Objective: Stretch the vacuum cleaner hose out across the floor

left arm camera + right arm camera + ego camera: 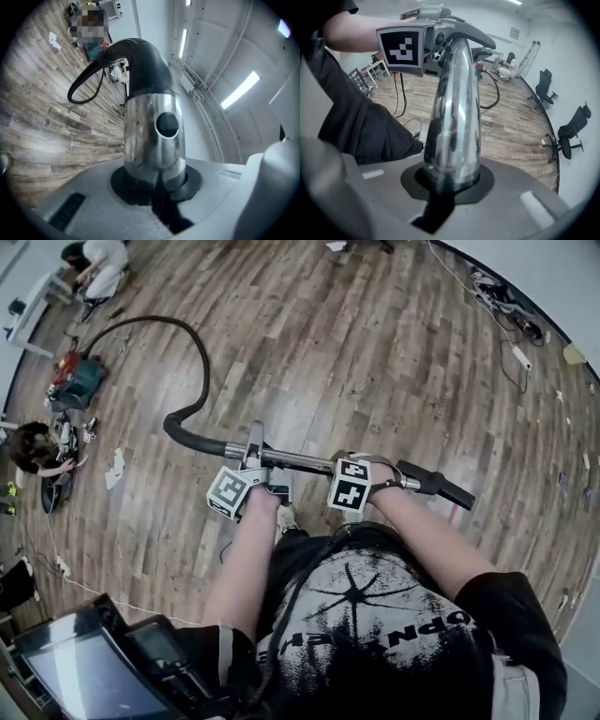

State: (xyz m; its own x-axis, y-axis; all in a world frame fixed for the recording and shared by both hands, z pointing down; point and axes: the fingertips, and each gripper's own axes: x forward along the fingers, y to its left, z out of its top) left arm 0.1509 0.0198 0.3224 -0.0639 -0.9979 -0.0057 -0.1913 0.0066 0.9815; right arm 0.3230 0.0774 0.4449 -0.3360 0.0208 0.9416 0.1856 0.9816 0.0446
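Observation:
I hold the vacuum's chrome wand tube (302, 461) level in front of me with both grippers. My left gripper (255, 456) is shut on the tube (152, 136) just below its black hose cuff (143, 61). My right gripper (373, 472) is shut on the same tube (454, 117), nearer the black end piece (441, 486). The black hose (202, 362) leaves the tube's left end, loops over the wooden floor and runs to the vacuum cleaner body (77, 381) at the far left. In the left gripper view the hose (82, 89) curves across the planks. The left gripper's marker cube (401, 49) shows in the right gripper view.
One person sits on the floor at the left (37, 451), another at the top left (98, 263). Cables and a power strip (511, 320) lie at the upper right. Office chairs (546, 86) stand by the wall, tables (370, 72) behind. A screen device (84, 662) hangs at my lower left.

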